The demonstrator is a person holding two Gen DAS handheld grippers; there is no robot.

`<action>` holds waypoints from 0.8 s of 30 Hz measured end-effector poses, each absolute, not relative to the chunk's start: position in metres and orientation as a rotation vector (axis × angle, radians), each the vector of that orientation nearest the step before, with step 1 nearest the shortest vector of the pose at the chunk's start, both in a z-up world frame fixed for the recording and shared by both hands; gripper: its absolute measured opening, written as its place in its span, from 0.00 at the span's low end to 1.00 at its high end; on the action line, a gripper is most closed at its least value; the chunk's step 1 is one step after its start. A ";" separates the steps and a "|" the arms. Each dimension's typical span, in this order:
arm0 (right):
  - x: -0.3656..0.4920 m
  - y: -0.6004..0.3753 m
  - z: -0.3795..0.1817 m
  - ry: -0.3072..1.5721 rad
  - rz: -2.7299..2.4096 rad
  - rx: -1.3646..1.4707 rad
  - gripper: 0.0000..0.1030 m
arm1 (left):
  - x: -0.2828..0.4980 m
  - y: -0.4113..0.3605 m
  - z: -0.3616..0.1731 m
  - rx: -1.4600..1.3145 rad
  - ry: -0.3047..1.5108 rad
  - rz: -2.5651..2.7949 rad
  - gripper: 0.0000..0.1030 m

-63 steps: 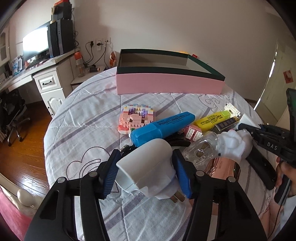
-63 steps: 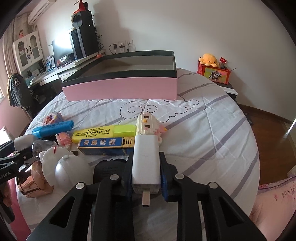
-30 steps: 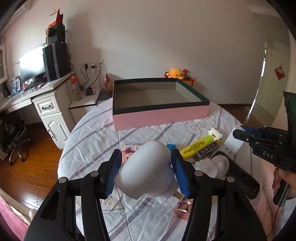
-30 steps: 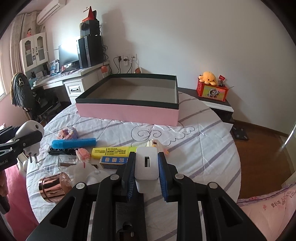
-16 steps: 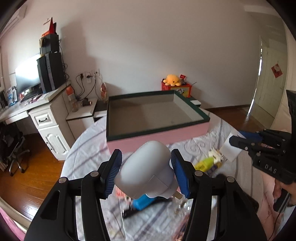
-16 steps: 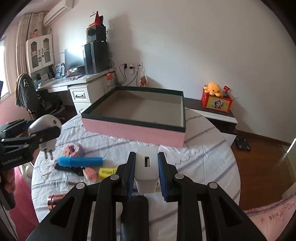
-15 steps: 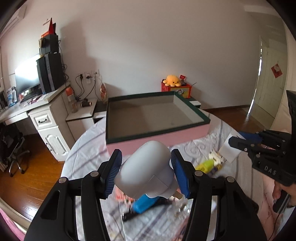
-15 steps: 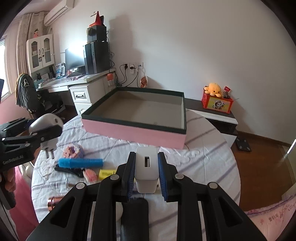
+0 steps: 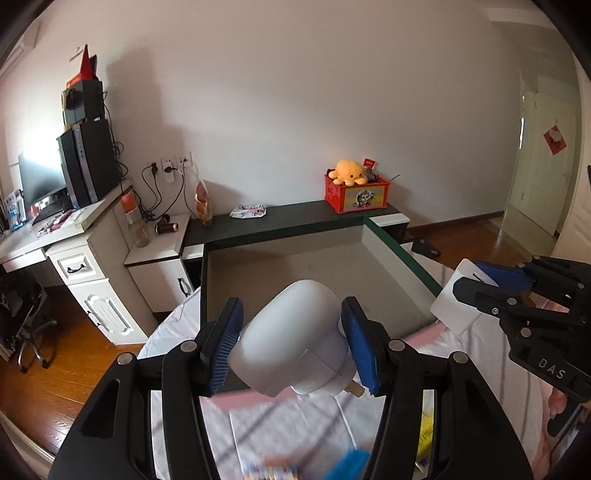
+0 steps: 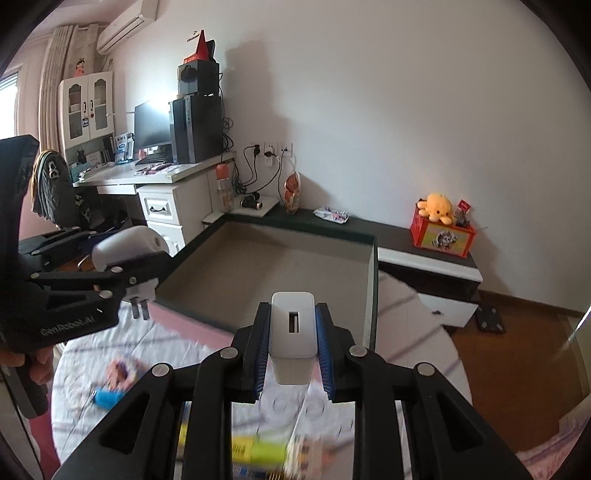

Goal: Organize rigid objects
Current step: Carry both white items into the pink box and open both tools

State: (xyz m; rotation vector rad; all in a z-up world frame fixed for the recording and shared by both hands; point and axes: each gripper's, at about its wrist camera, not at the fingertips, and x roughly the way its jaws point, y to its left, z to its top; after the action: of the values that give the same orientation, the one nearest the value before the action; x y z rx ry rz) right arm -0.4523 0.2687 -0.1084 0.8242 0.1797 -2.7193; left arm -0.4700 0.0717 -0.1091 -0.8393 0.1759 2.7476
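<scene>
The left gripper (image 9: 291, 349) has its fingers clamped on a rounded white plug adapter (image 9: 291, 339), held over the near wall of the pink open box (image 9: 402, 266). At three o'clock, the right gripper (image 10: 293, 349) has its fingers clamped on a white USB charger block (image 10: 293, 332) above the quilted bed (image 10: 413, 317).

A plain white wall (image 9: 295, 110) backs a white desk (image 10: 162, 192) carrying a monitor (image 10: 151, 125) and black computer tower (image 10: 195, 129). Wood floor (image 9: 48, 365) shines orange-brown. A low dark-topped cabinet (image 10: 424, 251) holds a red box (image 10: 441, 236); an air conditioner (image 10: 125, 22) hangs high
</scene>
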 end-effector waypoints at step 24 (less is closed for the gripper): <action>-0.557 0.209 -0.176 0.247 -2.551 1.024 0.23 | -0.559 0.054 -0.190 -1.147 0.196 2.731 0.55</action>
State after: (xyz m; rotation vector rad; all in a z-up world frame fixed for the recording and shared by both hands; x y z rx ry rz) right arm -0.5567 0.2093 -0.1756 1.0236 0.2472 -2.5511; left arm -0.5586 0.0539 -0.1897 -1.1471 0.1957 2.7306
